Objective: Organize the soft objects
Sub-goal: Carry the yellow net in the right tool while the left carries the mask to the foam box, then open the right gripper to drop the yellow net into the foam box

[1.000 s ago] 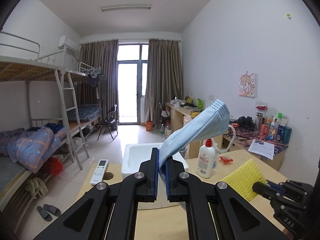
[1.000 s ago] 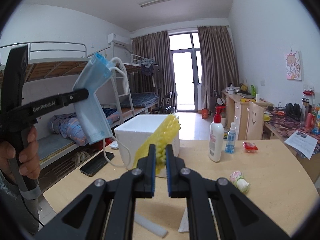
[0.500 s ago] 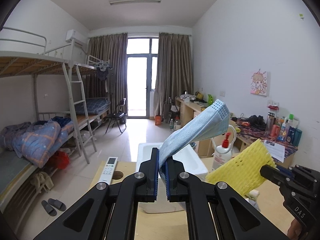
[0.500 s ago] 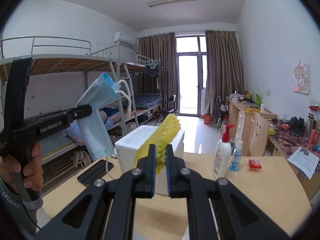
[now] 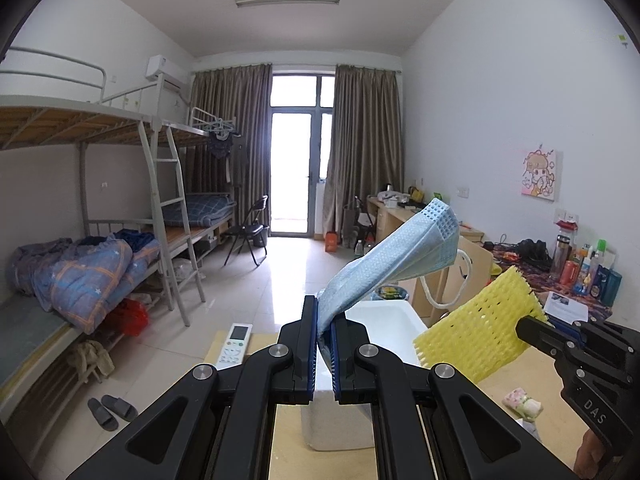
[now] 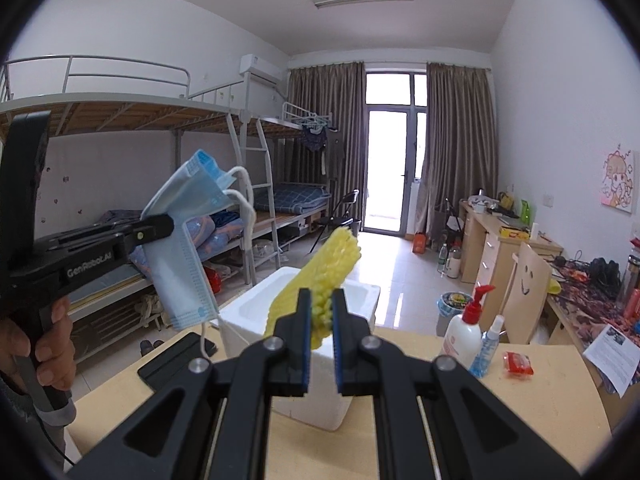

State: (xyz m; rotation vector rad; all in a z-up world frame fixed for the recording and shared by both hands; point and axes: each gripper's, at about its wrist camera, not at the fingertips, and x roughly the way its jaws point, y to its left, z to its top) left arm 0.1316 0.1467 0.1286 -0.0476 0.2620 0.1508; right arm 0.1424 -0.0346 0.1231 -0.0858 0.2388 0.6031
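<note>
Both loads hang above the white foam box (image 6: 300, 312), the left gripper (image 5: 324, 344) pinching a face mask (image 5: 392, 256) and the right gripper (image 6: 321, 320) pinching yellow foam netting (image 6: 320, 276), so lowering and releasing inside comes next.

— What moved? 
— Both grippers came in over the white foam box (image 5: 384, 316). 
— And the yellow foam net (image 5: 476, 332)? 
— Closer to the blue face mask (image 5: 384, 264) now, above the box's right rim.
</note>
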